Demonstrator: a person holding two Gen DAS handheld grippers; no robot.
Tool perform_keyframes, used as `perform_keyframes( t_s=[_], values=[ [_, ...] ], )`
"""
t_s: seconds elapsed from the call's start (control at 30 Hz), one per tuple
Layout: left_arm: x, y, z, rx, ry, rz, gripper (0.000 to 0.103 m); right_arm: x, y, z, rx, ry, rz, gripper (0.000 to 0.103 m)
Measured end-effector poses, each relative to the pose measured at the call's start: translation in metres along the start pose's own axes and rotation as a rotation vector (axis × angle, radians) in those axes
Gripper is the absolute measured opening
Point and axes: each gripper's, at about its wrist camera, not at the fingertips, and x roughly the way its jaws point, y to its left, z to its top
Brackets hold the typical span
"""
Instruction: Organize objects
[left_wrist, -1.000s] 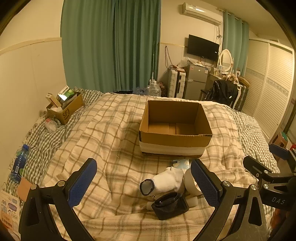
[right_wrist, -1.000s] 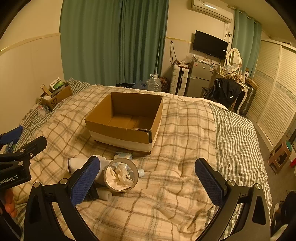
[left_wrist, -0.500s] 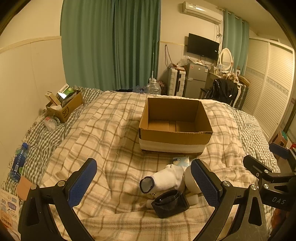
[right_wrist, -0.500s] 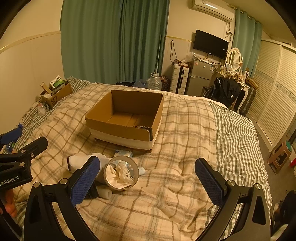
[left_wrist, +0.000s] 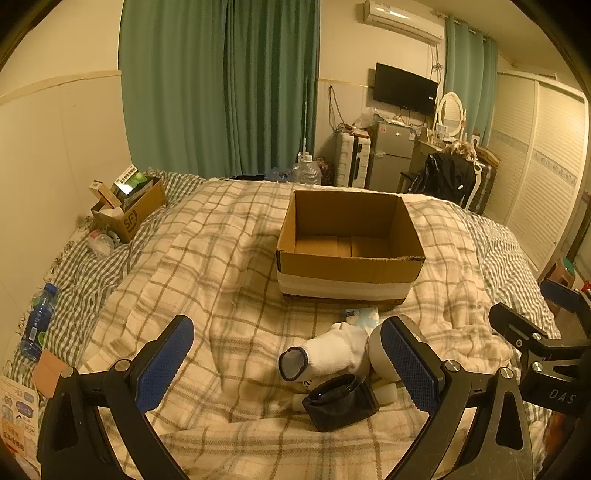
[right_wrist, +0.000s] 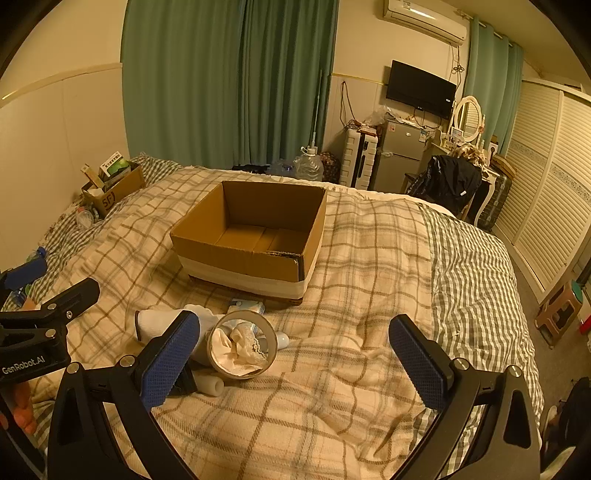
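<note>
currently both grippers hang over the bed, nothing picked yet. left gripper (left_wrist: 284, 362): jaws spread wide, holding nothing. right gripper (right_wrist: 295, 360): jaws spread wide too, also holding nothing.

the things to sort lie in a small heap on the plaid blanket (left_wrist: 207, 266), just in front of the cardboard box (left_wrist: 349, 245), which looks empty. heap: a white sock (left_wrist: 328, 354), a black cup (left_wrist: 340, 400) on its side touching the sock, a tape roll (right_wrist: 242, 343) with crumpled cloth in its hole, a small blue packet (right_wrist: 246, 306) near the box's front wall, and a small white bottle (right_wrist: 210, 386) partly hidden.

key relation: in the left wrist view the sock and cup sit between the jaws, toward the right finger; the sock's long axis runs left-right, open cuff pointing left. in the right wrist view the heap sits at and beyond the left finger, off centre. judgement: left gripper is nearer and better lined up; it would need to drop forward and down.

pose: both grippers level, pointing toward the box, side by side, well above the blanket.
</note>
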Motion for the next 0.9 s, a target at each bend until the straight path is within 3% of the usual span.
perform_keyframes(
  t_s=[0.27, 0.4, 0.6, 0.9],
  values=[
    [0.002, -0.001, 0.000, -0.002, 0.013, 0.001, 0.103, 0.003, -0.002, -0.002, -0.007, 0.006, 0.002, 0.103],
    [0.013, -0.002, -0.003, 0.003, 0.059, 0.007, 0.103, 0.010, -0.008, -0.006, 0.000, 0.023, -0.008, 0.103],
    [0.042, -0.012, -0.024, 0.014, 0.191, -0.019, 0.103, 0.031, -0.018, -0.018, 0.026, 0.081, -0.010, 0.103],
    [0.093, -0.032, -0.058, 0.051, 0.409, -0.172, 0.100, 0.060, -0.020, -0.033, 0.030, 0.144, 0.010, 0.103]
  ],
)
